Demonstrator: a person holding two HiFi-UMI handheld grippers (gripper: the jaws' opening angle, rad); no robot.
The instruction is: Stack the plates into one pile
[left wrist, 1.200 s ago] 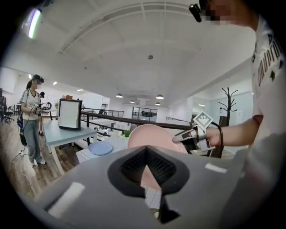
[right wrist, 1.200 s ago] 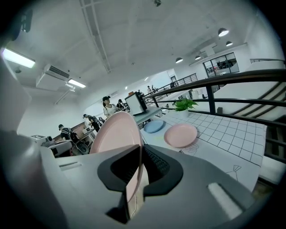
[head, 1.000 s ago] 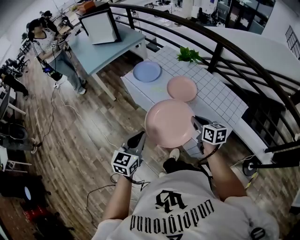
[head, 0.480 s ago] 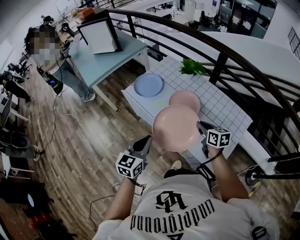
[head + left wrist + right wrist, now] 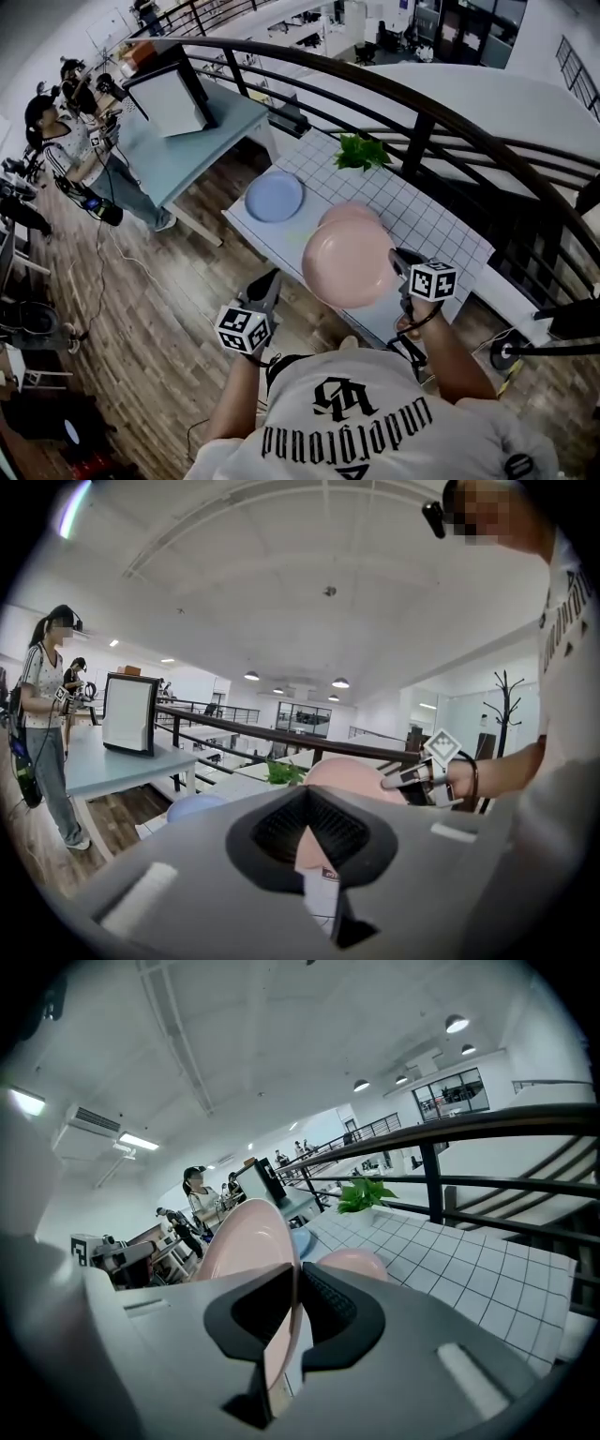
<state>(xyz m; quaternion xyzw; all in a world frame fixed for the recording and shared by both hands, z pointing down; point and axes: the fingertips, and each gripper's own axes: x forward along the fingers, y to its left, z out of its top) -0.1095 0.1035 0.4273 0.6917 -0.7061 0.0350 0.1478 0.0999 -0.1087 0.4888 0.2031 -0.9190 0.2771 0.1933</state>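
Pinches the large pink plate [image 5: 347, 264] by its right rim in the right tongs [image 5: 293, 1288], held above the small pink plate [image 5: 349, 213] on the tiled worktop [image 5: 427, 225], probably to stack there; holds the left tongs [image 5: 314, 841] pressed together, empty, near left, out of the way

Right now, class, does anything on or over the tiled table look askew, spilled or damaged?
Nothing is spilled or broken. Only the large pink plate is off the table: the right gripper holds it by its rim above the small pink plate. The blue plate lies apart.
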